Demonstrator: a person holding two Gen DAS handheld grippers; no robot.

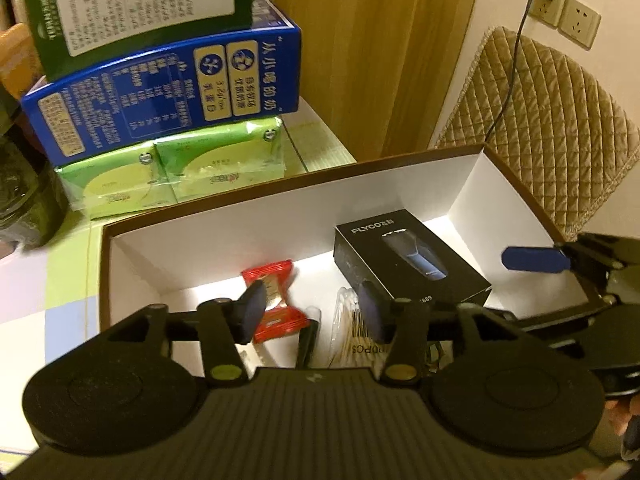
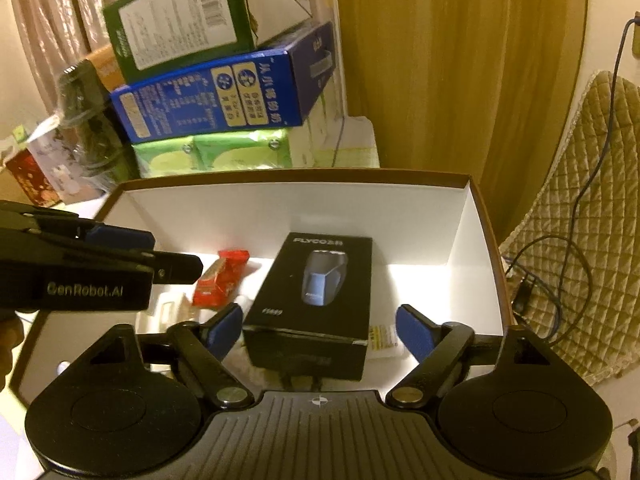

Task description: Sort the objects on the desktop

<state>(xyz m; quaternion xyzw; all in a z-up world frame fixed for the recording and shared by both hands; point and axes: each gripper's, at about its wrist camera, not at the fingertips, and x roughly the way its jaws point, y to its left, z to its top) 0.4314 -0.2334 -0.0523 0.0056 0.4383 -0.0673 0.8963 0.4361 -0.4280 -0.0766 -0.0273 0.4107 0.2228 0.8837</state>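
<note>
White card lines the open storage box (image 2: 476, 240), which sits on the bench with its brown rim toward a stack of cartons at the far edge. Inside it, a black shaver box (image 2: 316, 300) lies flat near the middle, a red snack packet (image 2: 218, 280) lies to its left, and a clear pack of cotton swabs (image 1: 350, 332) rests against the near wall. Above the box, the left gripper (image 1: 314, 312) hovers over the packet and the swabs with its jaws parted and nothing between them. To its right, the right gripper (image 2: 320, 334) hangs over the shaver box, jaws spread wide to either side of it, pads clear of its sides. Behind the box stand a blue milk carton (image 2: 224, 96), a green carton (image 2: 180, 20) on top, and green tissue packs (image 2: 216, 154) beneath.
</note>
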